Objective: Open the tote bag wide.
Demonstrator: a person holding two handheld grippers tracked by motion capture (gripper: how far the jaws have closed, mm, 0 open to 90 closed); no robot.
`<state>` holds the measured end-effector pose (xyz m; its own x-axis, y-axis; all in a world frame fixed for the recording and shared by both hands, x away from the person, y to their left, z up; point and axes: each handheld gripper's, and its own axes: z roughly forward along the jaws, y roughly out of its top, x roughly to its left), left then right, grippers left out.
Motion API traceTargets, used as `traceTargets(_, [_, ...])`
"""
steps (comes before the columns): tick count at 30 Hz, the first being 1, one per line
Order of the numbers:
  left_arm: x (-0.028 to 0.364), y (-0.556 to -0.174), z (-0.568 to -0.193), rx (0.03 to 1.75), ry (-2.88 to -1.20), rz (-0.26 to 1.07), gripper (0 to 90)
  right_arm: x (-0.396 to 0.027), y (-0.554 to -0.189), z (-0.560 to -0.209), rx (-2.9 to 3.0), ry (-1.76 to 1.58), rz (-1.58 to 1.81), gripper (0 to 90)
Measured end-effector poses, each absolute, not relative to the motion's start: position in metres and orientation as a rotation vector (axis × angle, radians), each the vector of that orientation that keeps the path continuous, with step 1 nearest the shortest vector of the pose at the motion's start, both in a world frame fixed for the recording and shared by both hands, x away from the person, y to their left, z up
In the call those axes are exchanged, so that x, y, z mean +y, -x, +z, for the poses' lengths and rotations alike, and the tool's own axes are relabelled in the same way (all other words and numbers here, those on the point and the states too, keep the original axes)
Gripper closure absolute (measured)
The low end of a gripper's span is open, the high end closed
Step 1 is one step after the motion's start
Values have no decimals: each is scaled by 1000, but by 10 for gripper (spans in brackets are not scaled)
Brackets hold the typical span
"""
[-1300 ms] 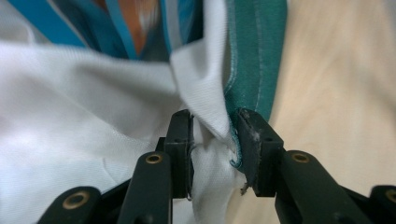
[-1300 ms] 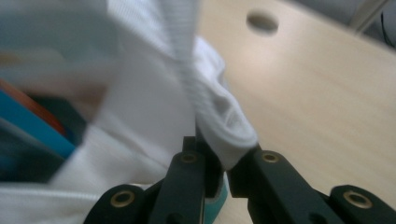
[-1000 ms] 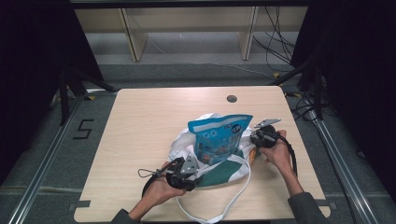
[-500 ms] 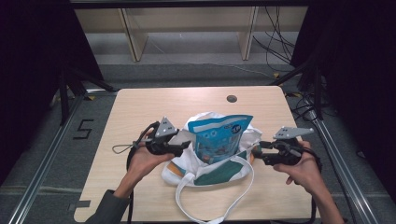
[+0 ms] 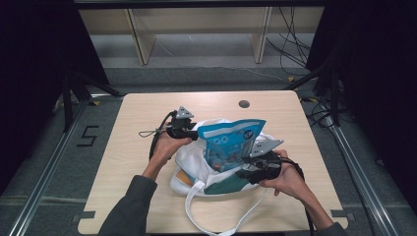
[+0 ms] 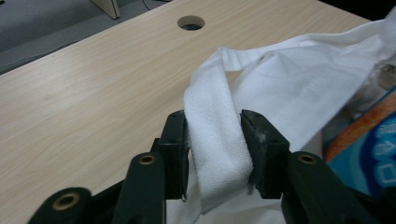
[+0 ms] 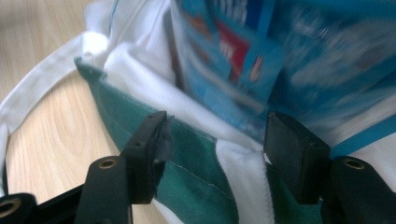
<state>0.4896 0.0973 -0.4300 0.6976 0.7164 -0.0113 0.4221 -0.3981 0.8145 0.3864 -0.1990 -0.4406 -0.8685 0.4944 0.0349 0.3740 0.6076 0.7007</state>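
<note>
Left jaws pinched on a tote strap, right jaws spread at the bag mouth

The left gripper [image 6: 215,154], just closing, clamps the white strap [image 6: 217,140]; the right gripper [image 7: 219,154], just opening, straddles the tote bag [image 5: 216,174] rim without pressing. Soft, limp cloth at mid-table: grip straps or hem. The light, crinkly blue snack pouch [image 5: 231,142] stands upright, top toward the table's far edge.

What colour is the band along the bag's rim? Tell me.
Green, on the white bag's rim band; clearest in the right gripper view.

The tote bag [image 5: 196,160] is white with a green panel along its rim; its strap [image 6: 215,140] is white woven cloth. The snack pouch [image 5: 231,142] is blue with red, white and orange print. The desk [image 5: 137,147] is pale wood grain; the fingers [image 7: 149,144] are black.
</note>
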Motion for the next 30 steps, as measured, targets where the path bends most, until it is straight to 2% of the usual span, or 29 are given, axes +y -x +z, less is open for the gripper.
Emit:
traceTargets(2, [97,-494,-433,886,-2042,423,672,-200,-386,-442,2683,-730,1100,448])
traceTargets(3, [98,-498,-438,914,-2033,412,672,-202,-385,-443,2684,-720,1082,497])
traceTargets(6, [98,-512,-451,957,-2076,427,702,-217,-374,-441,2701,-702,988,745])
traceTargets(12, [102,-530,-476,1093,-2068,382,706,-231,-352,-457,2779,-701,940,821])
traceTargets(17, [92,-538,-507,1164,-2082,368,726,-230,-343,-484,2819,-763,905,826])
traceTargets(19, [83,-537,-509,1146,-2103,396,776,-231,-343,-487,2812,-788,945,824])
traceTargets(21, [81,-535,-506,1150,-2110,402,771,-231,-343,-485,2816,-777,914,819])
traceTargets(22, [85,-534,-501,1130,-2114,406,724,-231,-342,-483,2816,-796,923,787])
traceTargets(25, [96,-530,-488,1119,-2070,395,622,-240,-343,-461,2741,-822,1004,604])
traceTargets(28, [107,-521,-471,1097,-2020,384,577,-247,-344,-445,2676,-824,1086,591])
traceTargets(30, [117,-507,-454,1081,-1951,379,554,-259,-349,-419,2505,-862,1181,571])
